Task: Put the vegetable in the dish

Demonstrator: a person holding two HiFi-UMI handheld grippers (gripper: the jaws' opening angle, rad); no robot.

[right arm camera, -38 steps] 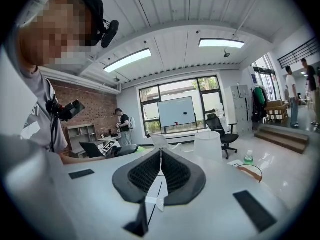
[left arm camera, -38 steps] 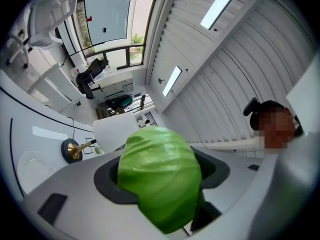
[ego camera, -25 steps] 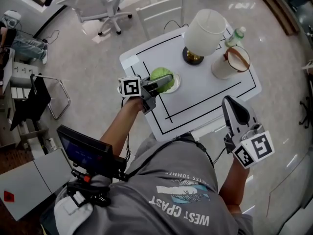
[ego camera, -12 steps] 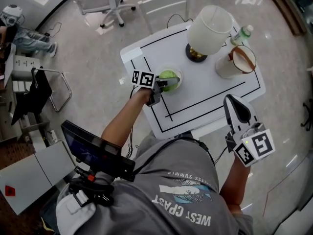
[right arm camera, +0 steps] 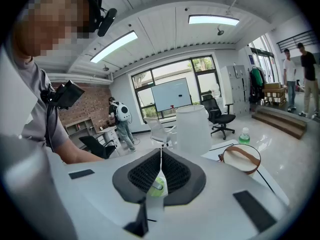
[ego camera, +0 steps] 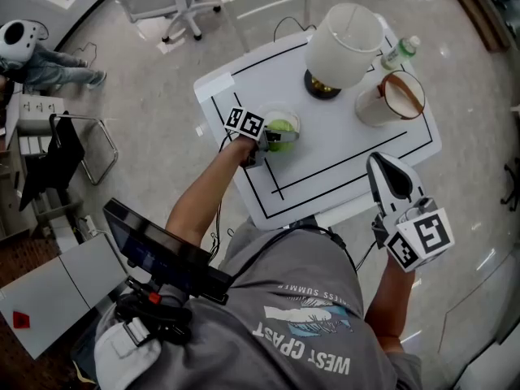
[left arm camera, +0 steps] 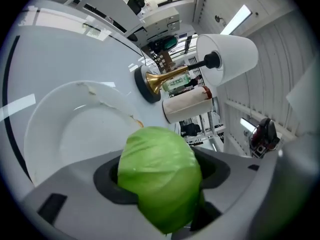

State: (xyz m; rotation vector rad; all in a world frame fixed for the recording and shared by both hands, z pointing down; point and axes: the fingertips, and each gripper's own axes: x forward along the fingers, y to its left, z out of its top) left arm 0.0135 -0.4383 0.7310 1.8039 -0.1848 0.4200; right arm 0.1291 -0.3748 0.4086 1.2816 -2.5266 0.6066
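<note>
A green cabbage (left arm camera: 160, 174) sits between the jaws of my left gripper (left arm camera: 162, 184), which is shut on it. It hangs just above the near rim of a white dish (left arm camera: 75, 129). In the head view the cabbage (ego camera: 280, 128) and the left gripper (ego camera: 272, 139) cover most of the dish (ego camera: 288, 115) at the table's left side. My right gripper (ego camera: 388, 173) is held off the table's near right edge. Its jaws (right arm camera: 160, 181) are shut, with nothing held.
On the white table (ego camera: 349, 157), marked with black lines, a white-shaded lamp (ego camera: 345, 43) on a brass base stands at the back. A white container with a brown handle (ego camera: 388, 100) is at the right and a bottle (ego camera: 404, 51) behind it. Chairs stand beyond the table.
My left gripper has come down with the cabbage, from above the dish to just over its rim, and has tilted. The right gripper has barely shifted.
</note>
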